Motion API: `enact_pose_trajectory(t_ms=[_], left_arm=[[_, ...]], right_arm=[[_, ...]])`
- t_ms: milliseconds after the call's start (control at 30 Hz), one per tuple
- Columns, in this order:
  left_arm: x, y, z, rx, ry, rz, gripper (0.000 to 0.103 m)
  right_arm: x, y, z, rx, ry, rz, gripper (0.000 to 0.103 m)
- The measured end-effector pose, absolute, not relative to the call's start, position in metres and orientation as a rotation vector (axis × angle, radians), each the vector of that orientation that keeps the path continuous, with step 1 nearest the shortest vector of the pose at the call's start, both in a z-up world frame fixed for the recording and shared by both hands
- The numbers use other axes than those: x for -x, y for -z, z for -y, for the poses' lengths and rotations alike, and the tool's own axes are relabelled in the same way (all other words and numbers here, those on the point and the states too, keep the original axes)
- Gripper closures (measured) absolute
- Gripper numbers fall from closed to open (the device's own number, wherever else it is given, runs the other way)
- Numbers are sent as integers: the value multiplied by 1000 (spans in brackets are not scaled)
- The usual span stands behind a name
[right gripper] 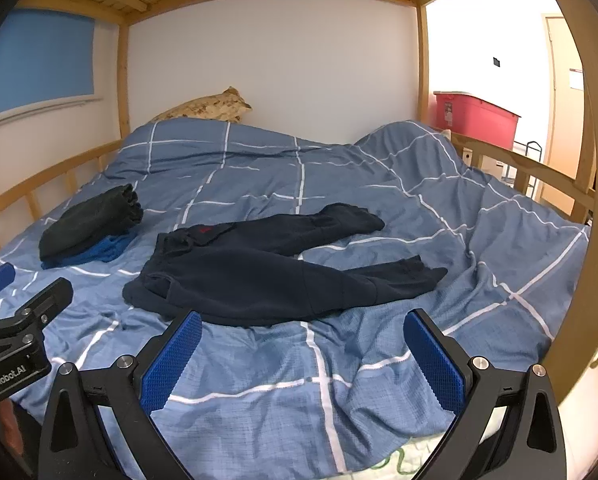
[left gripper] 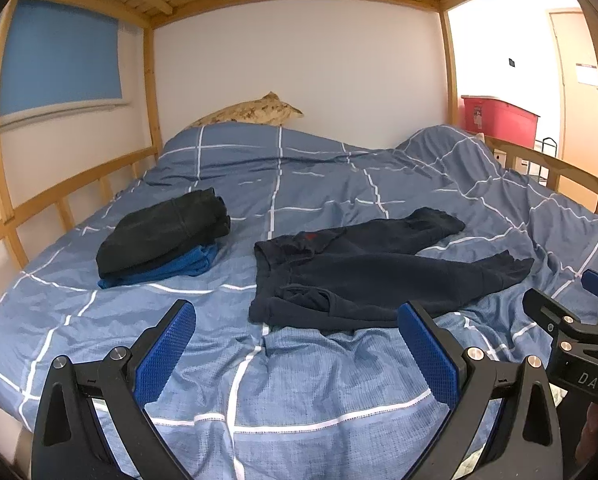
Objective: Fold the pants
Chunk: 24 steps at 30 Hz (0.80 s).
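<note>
Dark navy pants lie spread flat on the blue checked duvet, waistband to the left, both legs pointing right. They also show in the right wrist view. My left gripper is open and empty, just short of the pants' near edge. My right gripper is open and empty, also just short of the near edge, below the nearer leg. Each gripper shows at the side of the other's view: the right gripper and the left gripper.
A stack of folded clothes, dark on top and blue beneath, sits left of the pants. A tan pillow lies at the wall. Wooden bunk rails run along the left and right sides. A red bin stands beyond the bed.
</note>
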<state>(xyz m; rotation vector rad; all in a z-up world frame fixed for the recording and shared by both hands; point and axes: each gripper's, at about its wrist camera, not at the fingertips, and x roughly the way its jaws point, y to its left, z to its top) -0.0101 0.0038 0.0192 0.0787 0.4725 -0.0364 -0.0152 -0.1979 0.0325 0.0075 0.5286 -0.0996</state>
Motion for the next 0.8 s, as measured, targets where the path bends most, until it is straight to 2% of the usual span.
enact_pose_trajectory(t_ms=[800], left_arm=[[11, -25, -4, -76, 52, -453, 0]], right_arm=[[14, -37, 196, -3, 85, -515, 1]])
